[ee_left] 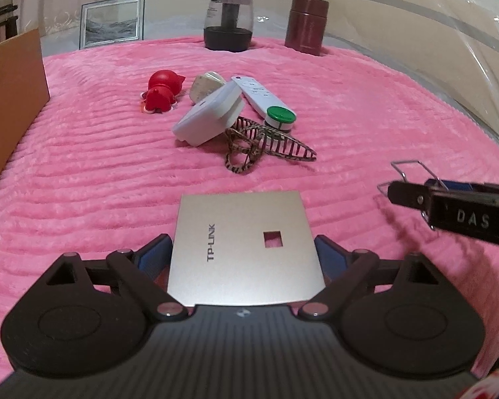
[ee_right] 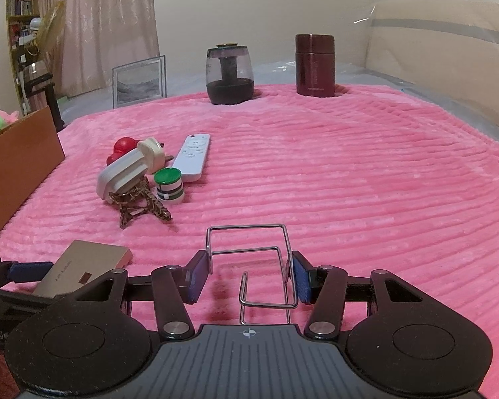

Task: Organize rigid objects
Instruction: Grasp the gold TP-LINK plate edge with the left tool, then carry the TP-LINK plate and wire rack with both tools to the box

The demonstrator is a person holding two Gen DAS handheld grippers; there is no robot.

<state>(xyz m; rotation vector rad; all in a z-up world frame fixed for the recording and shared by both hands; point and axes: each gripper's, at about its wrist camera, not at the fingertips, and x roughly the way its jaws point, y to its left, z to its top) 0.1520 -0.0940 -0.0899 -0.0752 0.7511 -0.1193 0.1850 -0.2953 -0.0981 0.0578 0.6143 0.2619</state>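
The left hand-held gripper (ee_left: 244, 249) pinches a silver plate (ee_left: 243, 246); the right hand-held gripper (ee_right: 251, 274) pinches a wire rack (ee_right: 249, 259) above the pink blanket (ee_right: 349, 183).

On the pink ribbed fleece blanket (ee_right: 349, 183) I count one flat silver square panel with a small square hole (ee_left: 243, 249) at the near side and one bent steel wire holder (ee_right: 252, 266) near it on the right.

In the middle pile there are:
- one red plastic figurine (ee_left: 161, 94)
- two white plastic plug adapters, one large (ee_left: 209, 116) and one small cream one (ee_left: 206, 88)
- one white slim remote control (ee_left: 257, 94)
- one round white container with a green lid (ee_left: 279, 118)
- leopard-patterned hair clips (ee_left: 266, 143), maybe two, they are tangled

At the far side stand two jars:
- one dark glass jar (ee_left: 228, 21)
- one maroon metal canister (ee_left: 307, 25)

There is one framed picture (ee_left: 111, 21) far left and one brown cardboard box (ee_left: 13, 99) on the left.
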